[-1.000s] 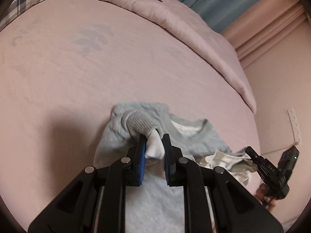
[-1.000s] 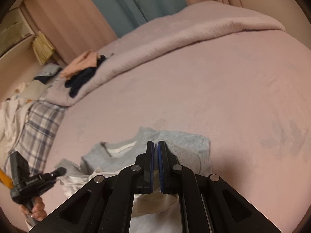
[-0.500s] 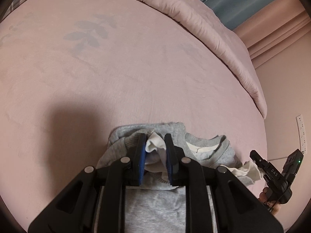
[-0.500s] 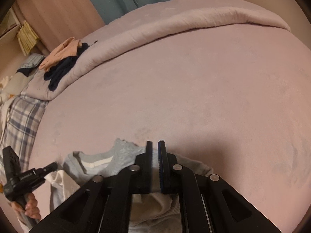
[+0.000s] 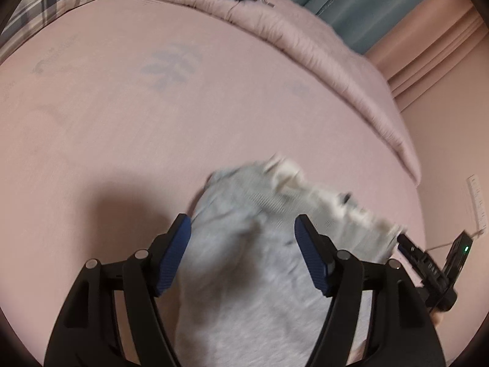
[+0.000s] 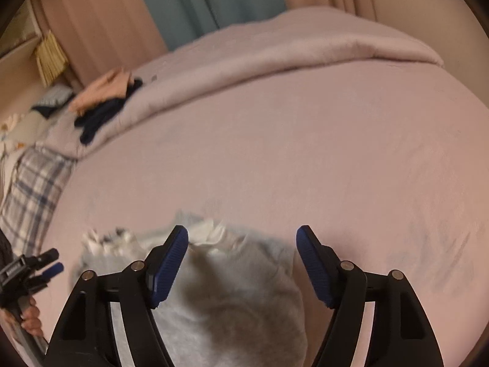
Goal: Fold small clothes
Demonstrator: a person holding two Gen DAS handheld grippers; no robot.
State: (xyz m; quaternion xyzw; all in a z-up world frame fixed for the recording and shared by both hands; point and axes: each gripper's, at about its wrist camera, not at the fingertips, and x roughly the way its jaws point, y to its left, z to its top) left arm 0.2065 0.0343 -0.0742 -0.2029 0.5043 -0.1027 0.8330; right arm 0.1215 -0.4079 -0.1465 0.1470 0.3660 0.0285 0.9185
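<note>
A small grey sweatshirt [image 5: 250, 263] with white lining lies folded on the pink bed sheet [image 5: 152, 122]. It also shows in the right wrist view [image 6: 226, 299], blurred. My left gripper [image 5: 243, 235] is open just above the garment, its blue pads [image 5: 171, 260] apart and empty. My right gripper [image 6: 241, 244] is open too, over the same garment, holding nothing. The right gripper shows at the right edge of the left wrist view [image 5: 428, 269]. The left gripper shows at the left edge of the right wrist view [image 6: 30, 269].
A rolled pink duvet [image 5: 305, 39] runs along the far side of the bed, with dark and peach clothes [image 6: 104, 104] on it. A plaid pillow [image 6: 30, 189] lies at the head. Curtains [image 6: 198, 3] hang behind. A wall socket strip [image 5: 476, 202] is at the right.
Both grippers have opened and let go of the sweatshirt. The garment now lies on the sheet, folded over itself, and both grippers have drawn back a little.
</note>
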